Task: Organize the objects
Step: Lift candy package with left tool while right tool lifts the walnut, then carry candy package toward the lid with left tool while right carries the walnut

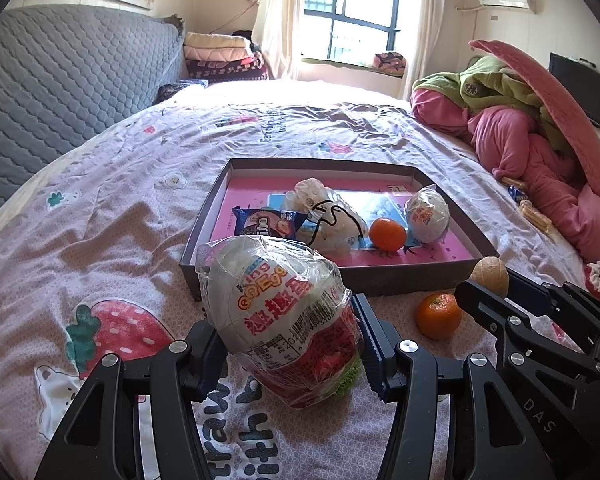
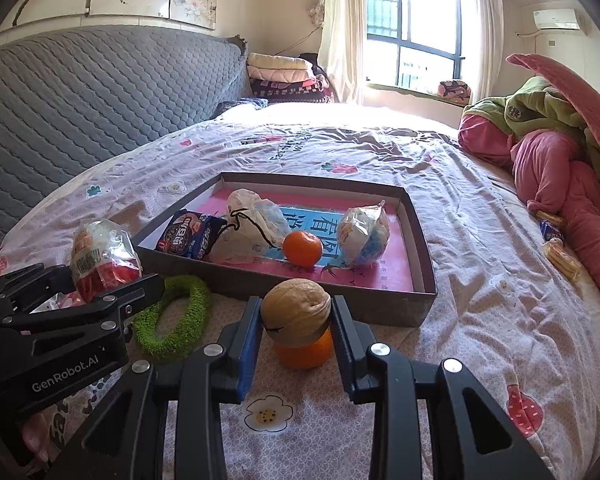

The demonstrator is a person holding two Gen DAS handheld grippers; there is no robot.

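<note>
While both grippers hold something, neither load is over the box yet. The right gripper (image 2: 296, 322) has its jaws drawn narrow on a walnut (image 2: 296, 312), pads pressing its two sides, and the nut hangs just above a tangerine (image 2: 306, 350) that lies on the bedsheet (image 2: 480, 312). The left gripper (image 1: 288, 344) stands with its jaws wide around a wrapped toy egg (image 1: 284, 312), the pads against the crinkled plastic at the lower, red half.

I judge the walnut as light, hard and round — it can roll out of flat pads if the grip loosens, so the hold across its widest part looks right. The egg is probably light too, with a stiff shell, but the loose wrapper is slippery and can shift under the pads; holding the body, not the twisted plastic ends, seems safer.

Just beyond both grippers is the shallow box (image 2: 420, 304) on the bed. Inside it lie another wrapped egg (image 2: 364, 232), a second tangerine (image 2: 302, 248), a white drawstring pouch (image 2: 248, 224) and a dark snack packet (image 2: 194, 236). A green fuzzy ring (image 2: 172, 320) lies on the sheet beside the left gripper, near the front wall of the box.
</note>
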